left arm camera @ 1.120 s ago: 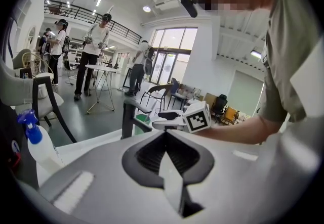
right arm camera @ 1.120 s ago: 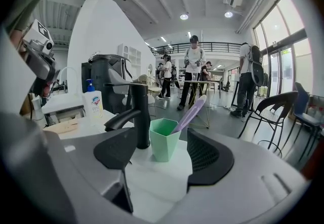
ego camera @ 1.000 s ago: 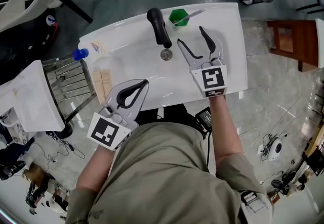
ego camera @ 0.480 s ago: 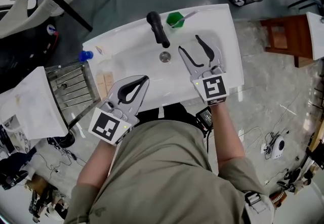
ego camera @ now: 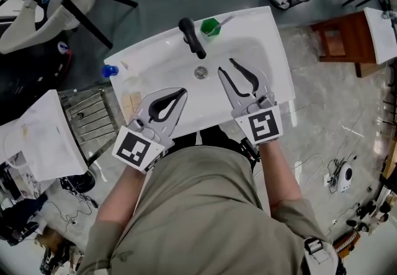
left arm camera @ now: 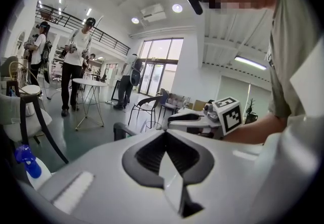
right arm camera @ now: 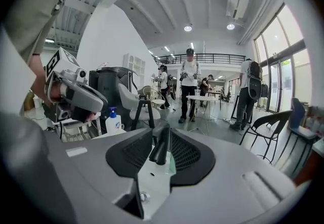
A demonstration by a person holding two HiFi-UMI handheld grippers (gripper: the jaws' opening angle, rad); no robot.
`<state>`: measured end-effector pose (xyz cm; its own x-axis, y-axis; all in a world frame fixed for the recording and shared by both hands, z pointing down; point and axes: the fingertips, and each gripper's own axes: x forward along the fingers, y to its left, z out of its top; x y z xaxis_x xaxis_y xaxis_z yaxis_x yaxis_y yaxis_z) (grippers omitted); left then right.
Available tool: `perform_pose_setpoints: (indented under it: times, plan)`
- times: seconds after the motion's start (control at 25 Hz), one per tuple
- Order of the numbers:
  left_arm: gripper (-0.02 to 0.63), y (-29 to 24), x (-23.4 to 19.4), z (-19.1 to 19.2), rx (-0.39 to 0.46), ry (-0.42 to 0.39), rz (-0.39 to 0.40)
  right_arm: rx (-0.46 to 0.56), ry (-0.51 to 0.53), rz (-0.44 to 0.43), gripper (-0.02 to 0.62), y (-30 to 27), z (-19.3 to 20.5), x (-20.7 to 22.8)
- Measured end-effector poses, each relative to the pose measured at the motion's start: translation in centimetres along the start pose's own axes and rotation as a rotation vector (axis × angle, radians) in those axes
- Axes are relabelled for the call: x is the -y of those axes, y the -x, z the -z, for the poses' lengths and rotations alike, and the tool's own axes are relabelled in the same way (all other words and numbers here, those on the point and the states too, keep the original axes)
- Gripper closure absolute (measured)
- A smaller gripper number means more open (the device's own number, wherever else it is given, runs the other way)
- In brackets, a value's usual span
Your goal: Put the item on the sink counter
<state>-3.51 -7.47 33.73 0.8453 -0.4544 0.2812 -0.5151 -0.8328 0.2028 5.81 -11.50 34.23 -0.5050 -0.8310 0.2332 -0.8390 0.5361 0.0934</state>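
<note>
Above one sink [ego camera: 144, 56], two claws: left claw [ego camera: 182, 91] clenched, right claw [ego camera: 224, 65] ajar, just narrowing, empty.

shirt [ego camera: 198, 205]: olive (short-sleeved) | left claw [ego camera: 182, 92], right claw [ego camera: 226, 67]: grey, black-lined

My table [ego camera: 276, 50] was a white sink top with a basin sunk into it. A black faucet [ego camera: 192, 36] stood at its far edge. Just right of the faucet sat a green cup [ego camera: 209, 27] holding a toothbrush [ego camera: 226, 19]. The drain [ego camera: 200, 72] lay just nearer me than the faucet. Well to the faucet's left, at the table's end, stood a blue-capped bottle [ego camera: 110, 71].
</note>
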Motion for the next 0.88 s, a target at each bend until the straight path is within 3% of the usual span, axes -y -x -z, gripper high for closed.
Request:
perform_pose_setpoints:
  times: [0.2, 0.88]
  plan:
    - [0.600, 0.3, 0.6, -0.7, 0.012, -0.018, 0.027, 0.051, -0.030, 0.045, 0.520, 1.6, -2.6, -0.3]
    - [0.600, 1.3, 1.8, -2.5, 0.045, -0.069, 0.123, 0.078, -0.077, 0.127, 0.581, 5.7, -6.1, -2.8]
